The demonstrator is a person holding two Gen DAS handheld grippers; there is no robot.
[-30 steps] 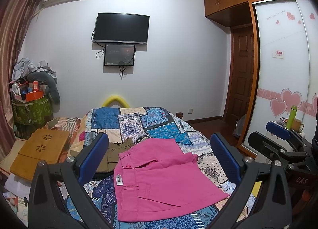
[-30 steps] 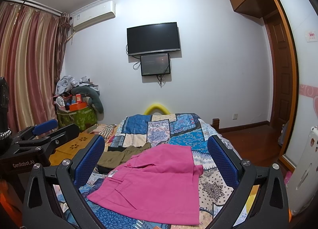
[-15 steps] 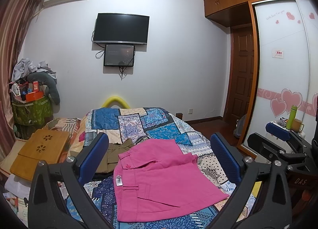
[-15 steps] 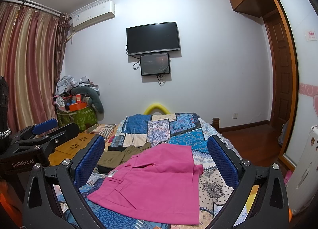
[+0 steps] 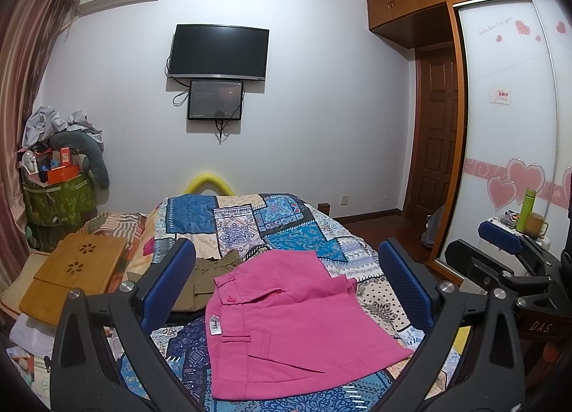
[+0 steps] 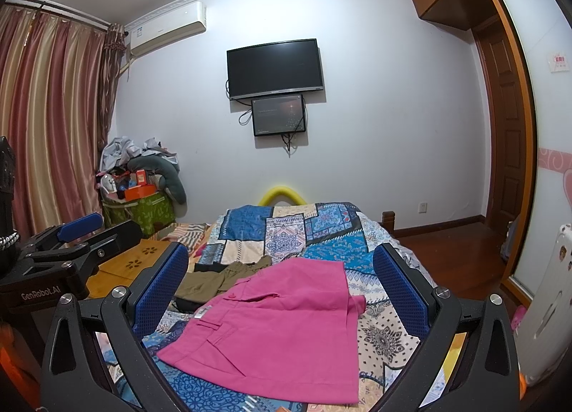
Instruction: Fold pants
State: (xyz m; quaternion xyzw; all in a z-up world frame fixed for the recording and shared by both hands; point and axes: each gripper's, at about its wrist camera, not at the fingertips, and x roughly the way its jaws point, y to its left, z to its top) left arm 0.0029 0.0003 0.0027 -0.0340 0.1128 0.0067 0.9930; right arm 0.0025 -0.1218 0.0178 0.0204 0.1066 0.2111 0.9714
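Pink pants [image 5: 293,326] [image 6: 286,326] lie folded flat on the patchwork bedspread, waistband toward the left with a white label showing. My left gripper [image 5: 286,279] hangs open above them, its blue pads wide apart and holding nothing. My right gripper [image 6: 280,283] is likewise open and empty over the same pants. Each gripper shows at the edge of the other's view: the right one [image 5: 507,261] at right, the left one [image 6: 71,251] at left.
Olive-brown garment [image 5: 207,276] [image 6: 221,276] lies bunched just left of the pink pants. A wooden lap tray [image 5: 71,272] sits left of the bed [image 5: 232,222]. A cluttered green bin [image 5: 57,197] stands by the curtain. Wardrobe, door and a small table with a green bottle [image 5: 525,210] are on the right.
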